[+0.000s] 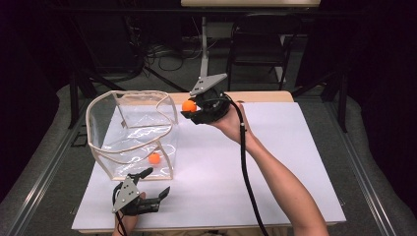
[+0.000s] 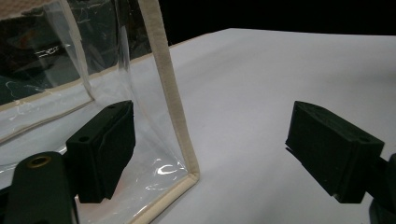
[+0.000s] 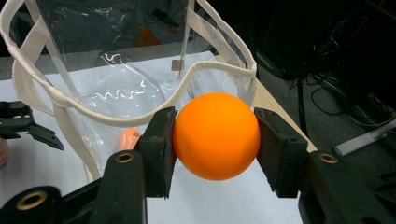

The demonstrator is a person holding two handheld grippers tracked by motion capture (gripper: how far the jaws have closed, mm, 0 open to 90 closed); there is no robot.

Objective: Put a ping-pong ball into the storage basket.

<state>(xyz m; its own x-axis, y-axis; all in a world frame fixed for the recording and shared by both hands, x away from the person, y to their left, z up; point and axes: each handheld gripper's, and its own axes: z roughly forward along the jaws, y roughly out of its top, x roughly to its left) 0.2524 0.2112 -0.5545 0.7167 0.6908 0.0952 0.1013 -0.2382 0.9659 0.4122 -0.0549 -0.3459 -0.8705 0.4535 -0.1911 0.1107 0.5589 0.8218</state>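
Right gripper (image 3: 215, 140) clamps one orange ball (image 3: 216, 135); second ball (image 1: 154, 158) inside clear bag (image 1: 105, 123).

Lab: floor cables (image 1: 162, 51), folding chair (image 1: 258, 46), black curtains (image 1: 29, 73)

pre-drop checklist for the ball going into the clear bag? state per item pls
1. Grip: right gripper shut on the orange ball, a pad on each side. ok.
2. Ball above the opening: in the high view it sits beside the bag rim, not over the mouth. not ok.
3. Mouth open: clear bag stands upright, rim gaping. ok.
4. Bag steadied: left gripper is open, one jaw behind the bag's corner seam, the pads not pressing it. not ok.
5. Contents: the second orange ball lies on the bag's floor, room left around it. ok.
6. Height of the ball over the rim: cannot tell.
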